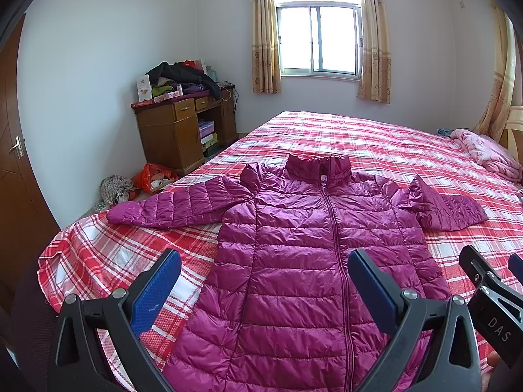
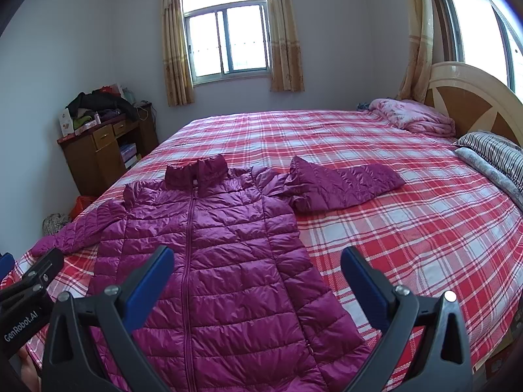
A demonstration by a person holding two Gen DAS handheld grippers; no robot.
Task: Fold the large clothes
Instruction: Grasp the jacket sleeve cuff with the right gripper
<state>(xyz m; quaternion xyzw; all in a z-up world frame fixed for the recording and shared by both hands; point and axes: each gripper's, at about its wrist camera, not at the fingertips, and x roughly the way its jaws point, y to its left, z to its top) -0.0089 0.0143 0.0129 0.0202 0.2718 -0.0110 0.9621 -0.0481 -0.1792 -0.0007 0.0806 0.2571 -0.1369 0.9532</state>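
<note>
A magenta quilted puffer jacket (image 1: 294, 245) (image 2: 215, 248) lies face up and zipped on the red plaid bed (image 1: 114, 248) (image 2: 408, 228), collar toward the window and both sleeves spread sideways. Above the jacket's lower half my left gripper (image 1: 264, 268) hovers open, nothing between its blue pads. Over the jacket's right hem edge my right gripper (image 2: 258, 264) is also open and holds nothing. Each gripper's black body shows at the edge of the other's view.
A wooden desk (image 1: 176, 130) piled with clothes stands at the bed's far left corner, with bags on the floor beside it. A pink folded quilt (image 2: 415, 117) and striped pillows (image 2: 493, 153) lie by the headboard (image 2: 470, 98). A brown door (image 1: 16, 150) is at left.
</note>
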